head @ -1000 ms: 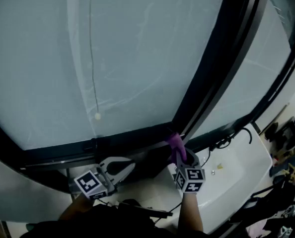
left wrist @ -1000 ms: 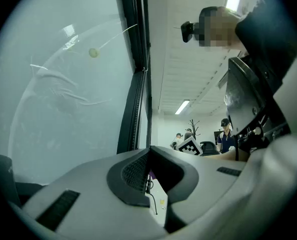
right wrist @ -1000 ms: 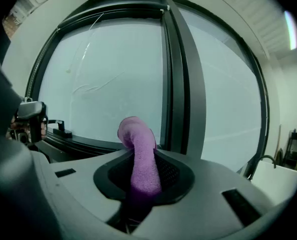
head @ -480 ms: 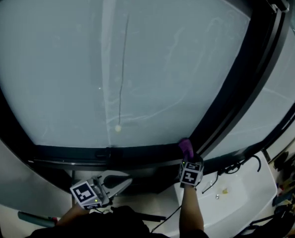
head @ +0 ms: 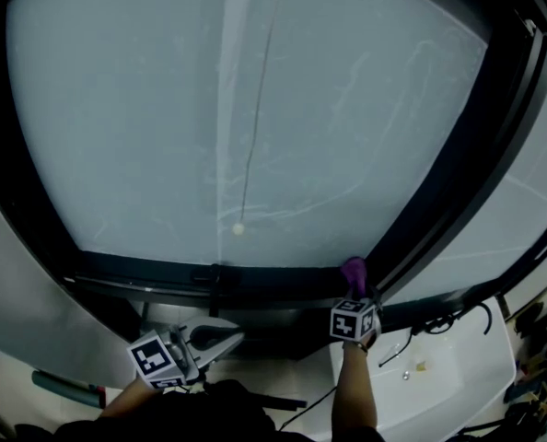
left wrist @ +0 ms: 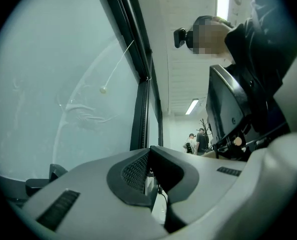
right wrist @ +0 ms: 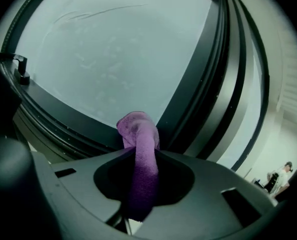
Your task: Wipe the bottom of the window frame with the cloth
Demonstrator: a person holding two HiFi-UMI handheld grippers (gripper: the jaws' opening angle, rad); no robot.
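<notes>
**Purple cloth in the right corner of the bottom rail**

Purple cloth (right wrist: 138,139) is pinched by its middle in the right gripper (right wrist: 143,156), and its bunched end pokes out past the jaws. That end sits on or just at the bottom rail (head: 255,279) of the window frame, right where the rail meets the slanting upright post (head: 439,191). The left gripper (left wrist: 148,156) hangs low on the near side, jaws pressed together on nothing, apart from the frame.

To wipe well from here, I would press the cloth tip firmly down into the rail so that fabric, not the jaws, meets the metal. Then I would draw it left along the rail in one steady pass, staying below the glass (head: 163,109). The latch (head: 216,277) stands partway along the rail, so the stroke should lift or skirt there. The grip should stay tight, as the loose end could drag out.
</notes>
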